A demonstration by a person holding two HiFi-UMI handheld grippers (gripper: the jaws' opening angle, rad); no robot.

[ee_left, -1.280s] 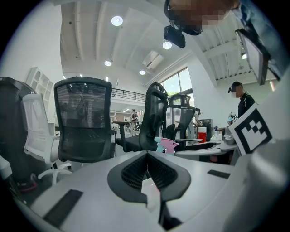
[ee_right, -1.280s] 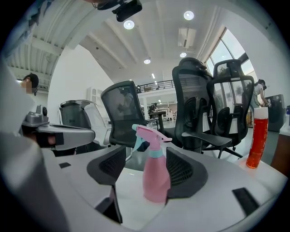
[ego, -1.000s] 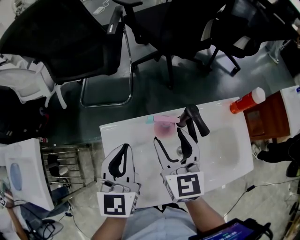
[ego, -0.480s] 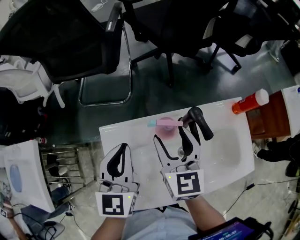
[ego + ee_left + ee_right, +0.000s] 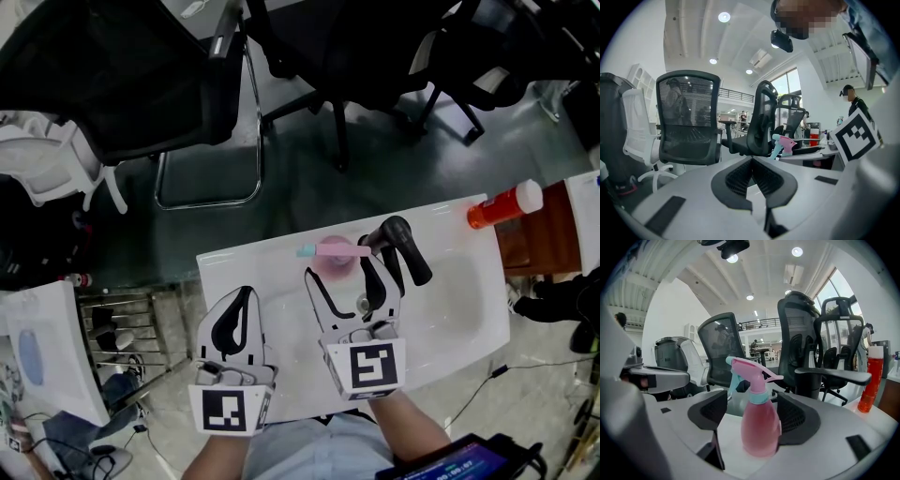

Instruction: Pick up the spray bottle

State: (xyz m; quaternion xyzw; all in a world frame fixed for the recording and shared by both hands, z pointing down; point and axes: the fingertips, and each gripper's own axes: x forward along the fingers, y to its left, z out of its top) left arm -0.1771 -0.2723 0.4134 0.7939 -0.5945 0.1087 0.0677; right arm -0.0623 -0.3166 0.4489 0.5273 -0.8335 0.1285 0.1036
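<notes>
On my left, the left gripper (image 5: 246, 296) rests low over the near edge of the white counter (image 5: 450, 309). Its fingers (image 5: 736, 180) are pressed together with nothing between them, so it plays no part in the pick for now. From its own view the spray bottle (image 5: 785, 144) shows only small and far off to the right. Moving to the middle, my right gripper (image 5: 342, 272) points at the pink spray bottle (image 5: 333, 253), which stands upright on the counter near the far edge, its teal trigger turned left. These fingers (image 5: 794, 418) have just been opening and now stand wide apart. In the right gripper view the bottle's body (image 5: 759, 427) sits in the gap between them, close to the right pad, but I see no squeeze on it, and from above it looks to be at the fingertips and not deep inside. So I judge the reach nearly finished and the pick itself not begun: I need to slide a little further in around the belly, close on it, then lift. Just right of the bottle stands a black tap (image 5: 403, 248), close enough that my right finger could knock it. Far right, an orange bottle (image 5: 502, 204) lies at the counter's corner, well apart.
</notes>
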